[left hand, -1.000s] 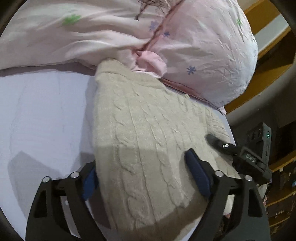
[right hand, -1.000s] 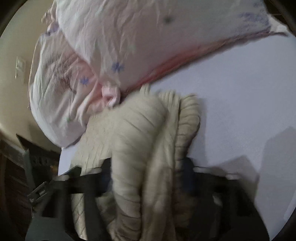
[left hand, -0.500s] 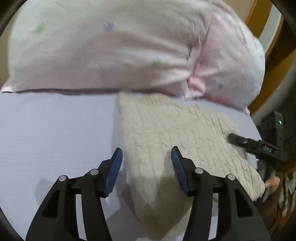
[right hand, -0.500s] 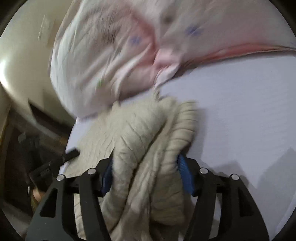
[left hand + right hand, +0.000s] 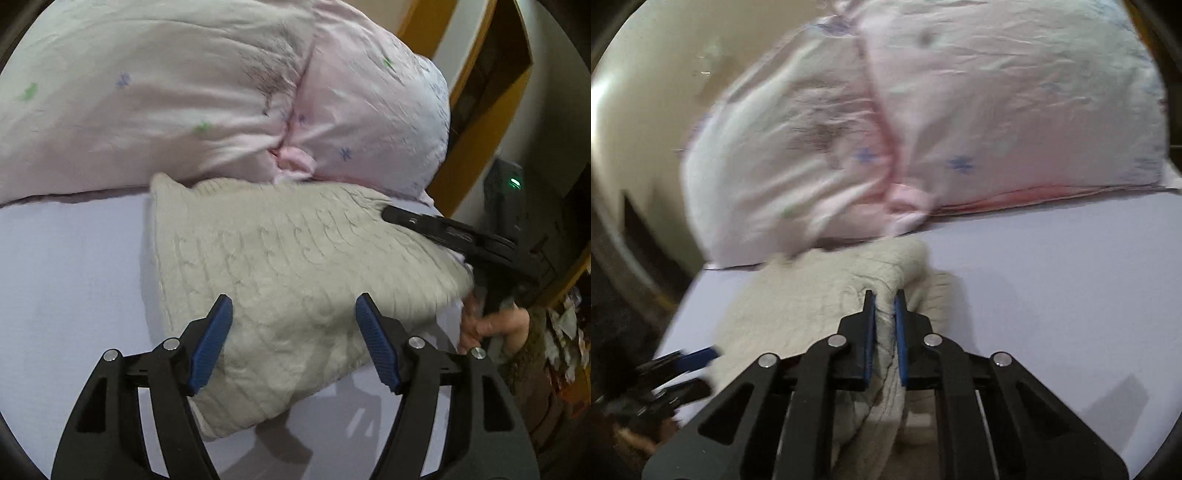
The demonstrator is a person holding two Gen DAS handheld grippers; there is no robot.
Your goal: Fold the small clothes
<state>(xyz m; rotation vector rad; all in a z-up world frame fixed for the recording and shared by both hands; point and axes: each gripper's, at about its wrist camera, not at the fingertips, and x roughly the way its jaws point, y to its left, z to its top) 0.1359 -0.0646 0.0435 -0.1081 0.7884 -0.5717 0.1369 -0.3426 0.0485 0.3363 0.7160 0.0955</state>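
My right gripper (image 5: 884, 301) is pinching a raised fold of the cream cable-knit sweater (image 5: 295, 266), its jaws nearly closed with knit bunched between the blue pads (image 5: 870, 334). My left gripper (image 5: 293, 314) is hovering just over the sweater's near edge with its jaws spread wide and gripping nothing. The sweater is lying folded on the pale lilac bedsheet (image 5: 66, 280), its far edge touching the pillows. In the left wrist view, my right gripper (image 5: 436, 227) is showing at the sweater's right side, with my hand (image 5: 487, 325) on its handle. Beyond the sweater, two pink flower-print pillows (image 5: 184, 96) are sitting side by side.
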